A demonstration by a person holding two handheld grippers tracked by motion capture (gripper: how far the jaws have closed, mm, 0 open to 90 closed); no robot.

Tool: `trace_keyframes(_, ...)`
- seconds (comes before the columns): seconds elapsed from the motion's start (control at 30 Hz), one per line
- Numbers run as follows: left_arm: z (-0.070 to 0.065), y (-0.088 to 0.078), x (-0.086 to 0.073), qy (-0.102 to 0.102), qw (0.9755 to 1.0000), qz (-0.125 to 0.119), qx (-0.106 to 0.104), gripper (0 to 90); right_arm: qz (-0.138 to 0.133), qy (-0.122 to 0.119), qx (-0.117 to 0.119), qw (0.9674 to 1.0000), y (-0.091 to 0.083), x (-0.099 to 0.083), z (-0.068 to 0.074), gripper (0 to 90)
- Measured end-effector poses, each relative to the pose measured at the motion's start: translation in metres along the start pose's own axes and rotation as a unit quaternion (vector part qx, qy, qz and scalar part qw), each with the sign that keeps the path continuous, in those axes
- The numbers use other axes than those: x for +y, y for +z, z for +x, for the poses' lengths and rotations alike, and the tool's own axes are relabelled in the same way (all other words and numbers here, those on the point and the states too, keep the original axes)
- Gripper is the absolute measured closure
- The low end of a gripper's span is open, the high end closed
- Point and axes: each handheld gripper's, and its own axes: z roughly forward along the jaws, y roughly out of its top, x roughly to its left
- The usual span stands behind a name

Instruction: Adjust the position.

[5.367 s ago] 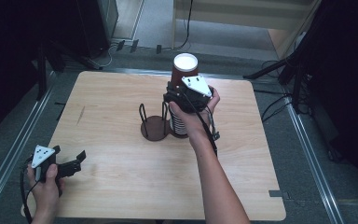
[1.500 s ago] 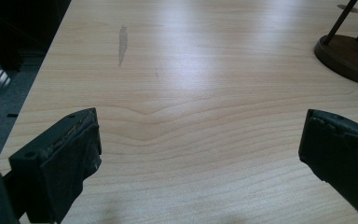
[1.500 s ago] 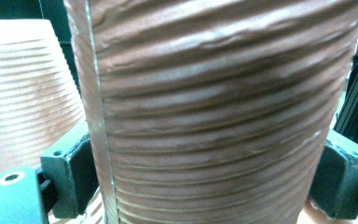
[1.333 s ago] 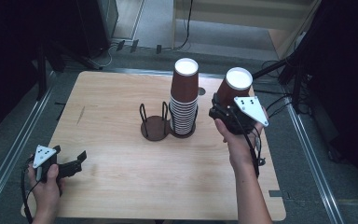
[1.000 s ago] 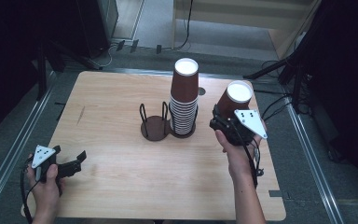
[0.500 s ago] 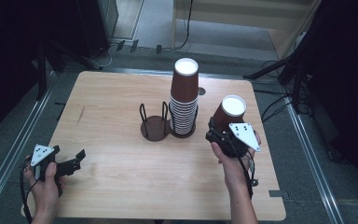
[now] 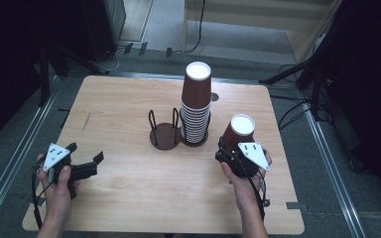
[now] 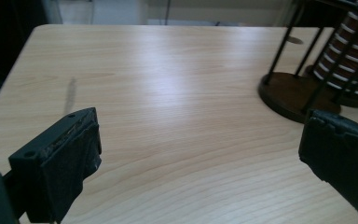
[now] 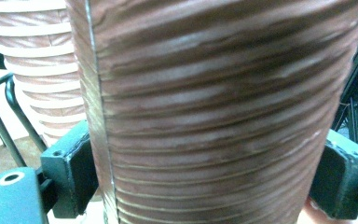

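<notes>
A tall stack of brown ribbed paper cups (image 7: 196, 106) stands upside down in a dark wire holder at the table's middle. My right gripper (image 7: 229, 147) is shut on a single brown cup (image 7: 239, 131), also upside down, to the right of the stack and low over the table. In the right gripper view the single cup (image 9: 214, 116) sits between both jaws, with the stack (image 9: 37, 70) behind at left. My left gripper (image 7: 85, 159) rests near the table's front left corner, open, with nothing between its jaws (image 8: 191, 158).
An empty dark round wire holder (image 7: 164, 133) stands just left of the stack; its base (image 8: 289, 93) lies ahead of the left gripper. The wooden table (image 7: 119, 114) has a small hole near the back. Cables and stand legs lie on the floor beyond the right edge.
My right gripper pulled one cup off the top of the stack, carried it right, then lowered it toward the table's front right. The left gripper stayed put.
</notes>
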Motion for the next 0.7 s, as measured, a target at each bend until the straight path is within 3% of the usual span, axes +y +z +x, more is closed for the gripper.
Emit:
trace_keyframes(0.33, -0.022, 0.022, 0.021, 0.009, 0.9984, 0.011, -0.055, 0.0, 0.011, -0.006, 0.003, 0.9999, 0.003, -0.013, 0.005, 10.7)
trace_keyframes(0.5, -0.029, 0.027, 0.027, 0.002, 0.9975, 0.003, -0.071, 0.0, 0.014, -0.015, 0.006, 0.9998, 0.003, -0.016, 0.009, 10.7)
trace_keyframes(0.7, -0.038, 0.031, 0.023, 0.011, 0.9968, 0.008, -0.079, 0.0, 0.017, -0.026, 0.006, 0.9995, 0.006, -0.021, 0.015, 10.7)
